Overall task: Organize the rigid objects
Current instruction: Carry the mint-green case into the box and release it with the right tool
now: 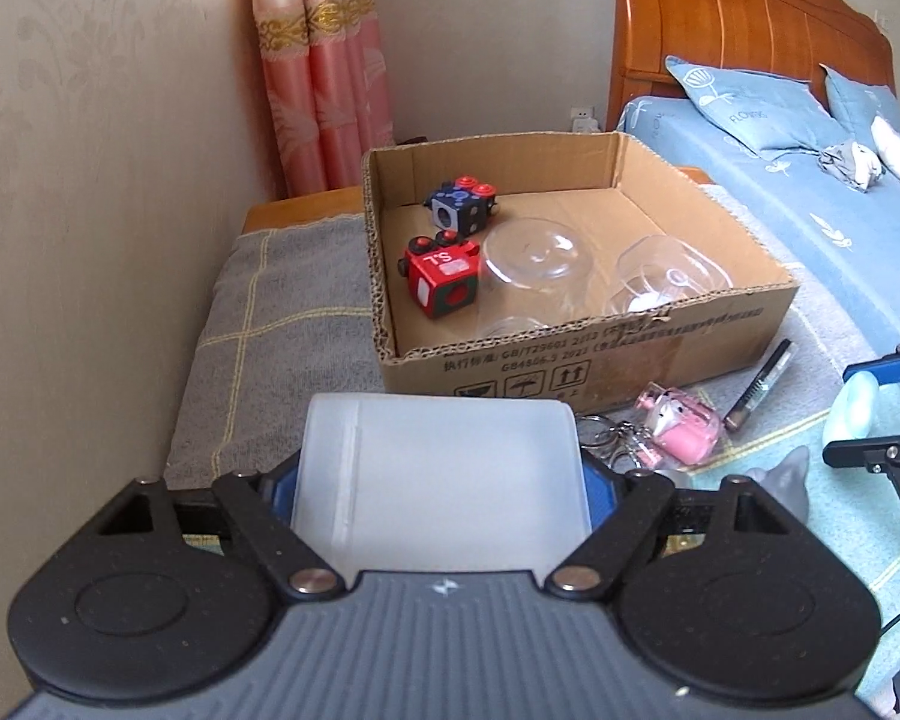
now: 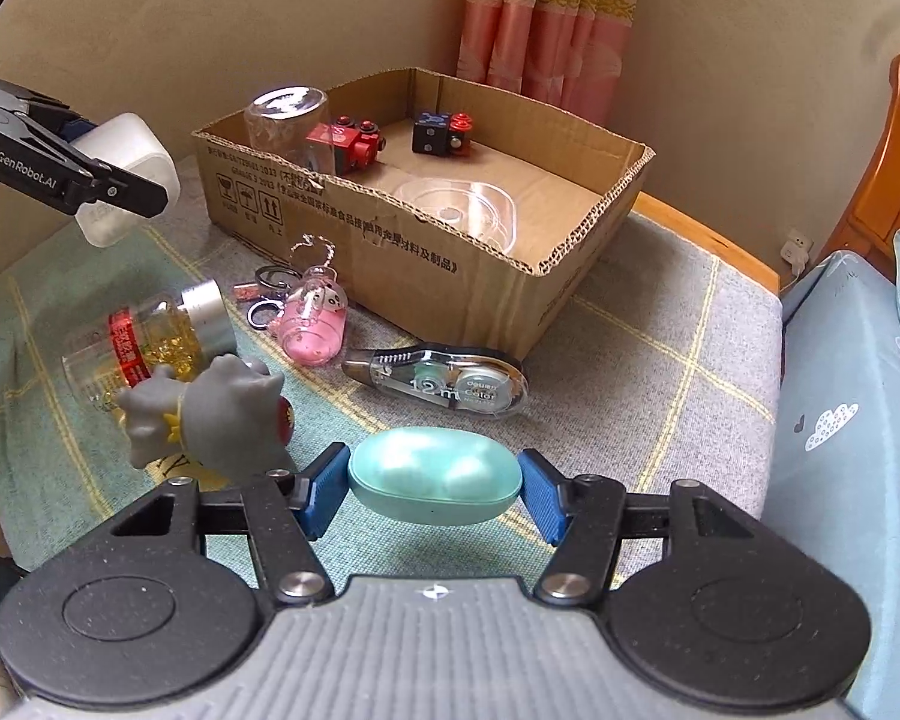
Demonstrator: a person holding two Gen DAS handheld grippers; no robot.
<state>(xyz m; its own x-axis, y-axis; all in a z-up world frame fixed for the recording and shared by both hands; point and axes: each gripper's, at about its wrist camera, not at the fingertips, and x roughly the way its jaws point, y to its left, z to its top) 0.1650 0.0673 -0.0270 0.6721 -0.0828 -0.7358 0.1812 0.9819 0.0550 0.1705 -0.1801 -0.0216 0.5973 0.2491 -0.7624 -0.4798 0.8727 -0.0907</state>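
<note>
My left gripper (image 1: 441,483) is shut on a white translucent plastic box (image 1: 444,462), held above the blanket just short of the cardboard box (image 1: 570,363). The right wrist view shows that same grip (image 2: 111,183) at the far left. My right gripper (image 2: 435,492) is shut on a teal oval case (image 2: 435,474), its blue pads (image 2: 318,495) pressing both ends. The cardboard box (image 2: 450,276) holds a red cube toy (image 1: 441,285), a dark blue cube toy (image 1: 462,207) and two clear domed pieces (image 1: 534,258).
On the checked blanket (image 2: 660,360) in front of the box lie a correction tape (image 2: 438,381), a pink keychain bottle (image 2: 312,324), a grey cat figure (image 2: 210,414) and a glass jar (image 2: 144,342). A bed (image 1: 780,192) is to the right; wall and curtain stand behind.
</note>
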